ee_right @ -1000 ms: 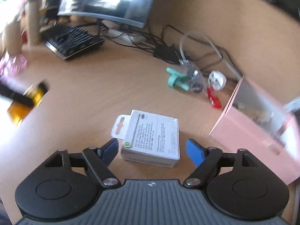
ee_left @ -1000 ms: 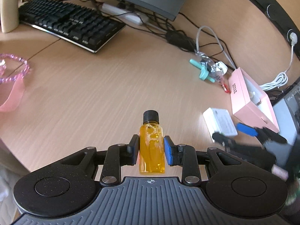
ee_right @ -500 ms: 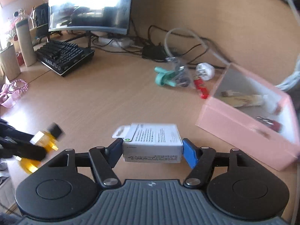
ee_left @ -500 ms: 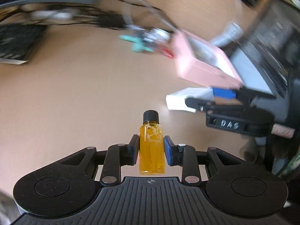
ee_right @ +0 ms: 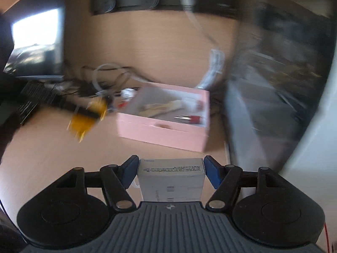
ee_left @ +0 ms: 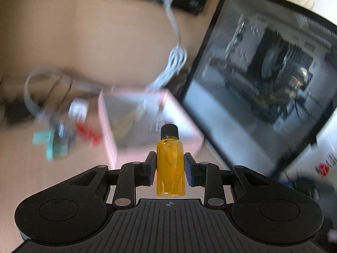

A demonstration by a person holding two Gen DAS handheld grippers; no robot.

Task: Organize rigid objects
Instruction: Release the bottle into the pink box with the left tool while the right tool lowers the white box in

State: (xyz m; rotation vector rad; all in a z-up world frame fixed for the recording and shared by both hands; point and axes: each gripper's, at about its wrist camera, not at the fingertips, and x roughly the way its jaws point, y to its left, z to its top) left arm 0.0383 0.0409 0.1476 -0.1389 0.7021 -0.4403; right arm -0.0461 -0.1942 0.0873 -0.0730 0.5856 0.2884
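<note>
My left gripper (ee_left: pixel 170 166) is shut on a small amber bottle (ee_left: pixel 170 168) with a black cap, held upright above the desk, just in front of the open pink box (ee_left: pixel 109 141). The bottle also shows blurred in the right wrist view (ee_right: pixel 88 116), left of the pink box (ee_right: pixel 162 132). My right gripper (ee_right: pixel 171 168) is shut on a white carton (ee_right: pixel 171 179) and holds it off the desk, short of the box's near wall. The box holds a few small items.
A glass-sided computer case (ee_left: pixel 263 80) stands right of the box. A teal piece (ee_left: pixel 52 145), a red clip (ee_left: pixel 88 132) and cables (ee_left: pixel 172 59) lie left of and behind it. A keyboard (ee_right: pixel 35 101) and monitor (ee_right: pixel 35 42) are far left.
Both grippers have swung right and forward toward the pink box. The right gripper closed on the white carton and lifted it; the left kept hold of the bottle.
</note>
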